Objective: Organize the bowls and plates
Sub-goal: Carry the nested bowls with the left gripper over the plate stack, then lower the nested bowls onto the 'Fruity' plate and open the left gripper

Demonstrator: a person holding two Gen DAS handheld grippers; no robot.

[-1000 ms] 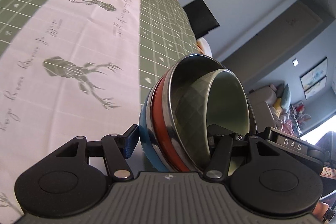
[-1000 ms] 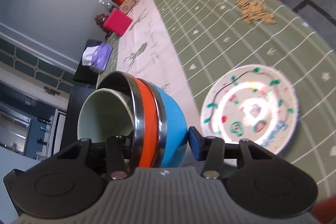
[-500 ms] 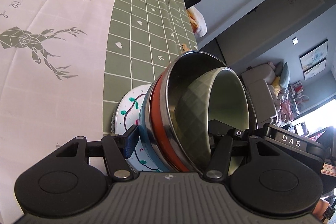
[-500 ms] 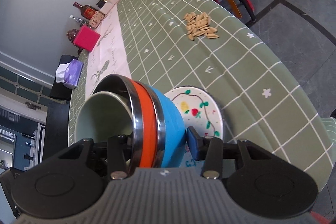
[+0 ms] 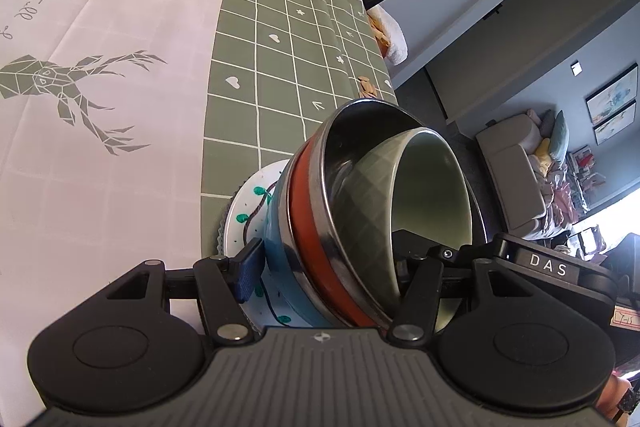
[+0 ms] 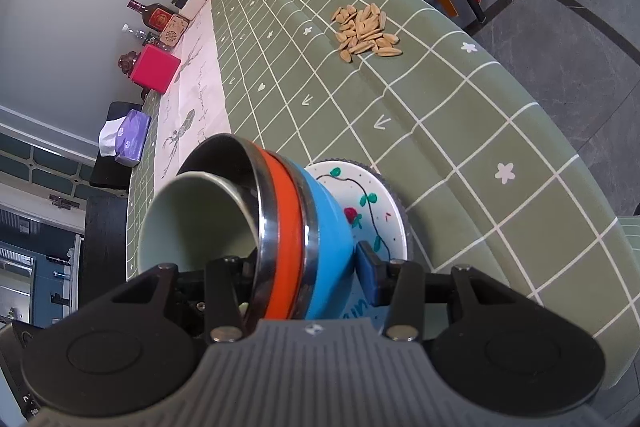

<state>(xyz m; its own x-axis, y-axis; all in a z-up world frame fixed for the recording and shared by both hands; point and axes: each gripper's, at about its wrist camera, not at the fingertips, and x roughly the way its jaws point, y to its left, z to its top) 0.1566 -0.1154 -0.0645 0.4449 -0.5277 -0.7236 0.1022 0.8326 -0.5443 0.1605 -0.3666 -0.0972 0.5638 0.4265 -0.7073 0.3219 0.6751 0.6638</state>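
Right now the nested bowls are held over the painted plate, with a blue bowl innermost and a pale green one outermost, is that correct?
Not quite: the order is reversed. The right wrist view shows the pale green bowl innermost and the blue bowl outermost, nearest the painted plate. The nested bowls are indeed held over that plate.

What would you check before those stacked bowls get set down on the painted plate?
1. Left tool grips the stack's wall, one finger outside the blue bowl, one inside the stack: ok.
2. Right tool grips the opposite side the same way: ok.
3. Bowls nested: green bowl sits in the orange-banded steel bowl, which sits in the blue one: ok.
4. Painted plate lies right under the stack: ok.
5. Stack's base touching the plate: cannot tell, the bowls hide it.
6. Pile of seeds well away from the plate: ok.
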